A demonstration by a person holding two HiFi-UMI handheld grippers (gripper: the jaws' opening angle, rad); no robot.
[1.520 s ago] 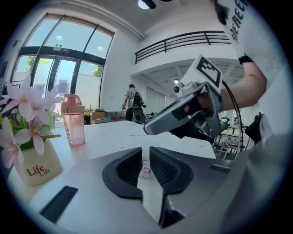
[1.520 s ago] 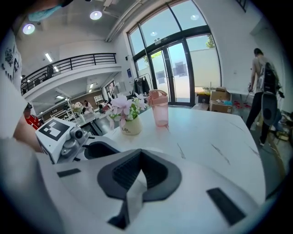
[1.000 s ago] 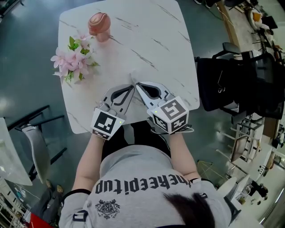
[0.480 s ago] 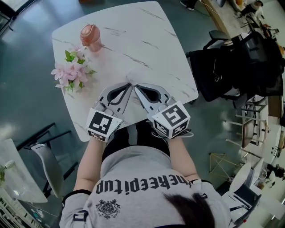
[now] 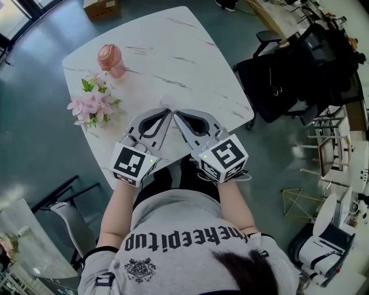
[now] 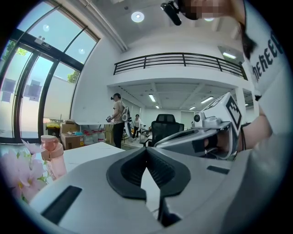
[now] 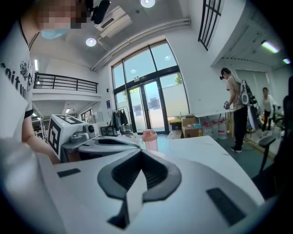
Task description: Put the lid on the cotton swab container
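A pink, rounded container (image 5: 111, 59) with its top on stands at the far left of the white marble table (image 5: 190, 52); it also shows in the left gripper view (image 6: 51, 157) and the right gripper view (image 7: 149, 139). I see no separate lid. My left gripper (image 5: 166, 111) and right gripper (image 5: 175, 113) lie side by side over the table's near edge, tips almost touching each other, well short of the container. Both are shut with nothing between the jaws, as the left gripper (image 6: 146, 150) and right gripper (image 7: 140, 153) views show.
A bunch of pink flowers (image 5: 91, 103) lies left of the grippers, between them and the container. A black office chair (image 5: 277, 80) stands to the table's right. A cardboard box (image 5: 101, 7) sits on the floor beyond. People stand far off (image 6: 118, 114).
The head view has swung, so the table sits further left and turned in the picture. Both grippers stay shut and side by side at the near edge.
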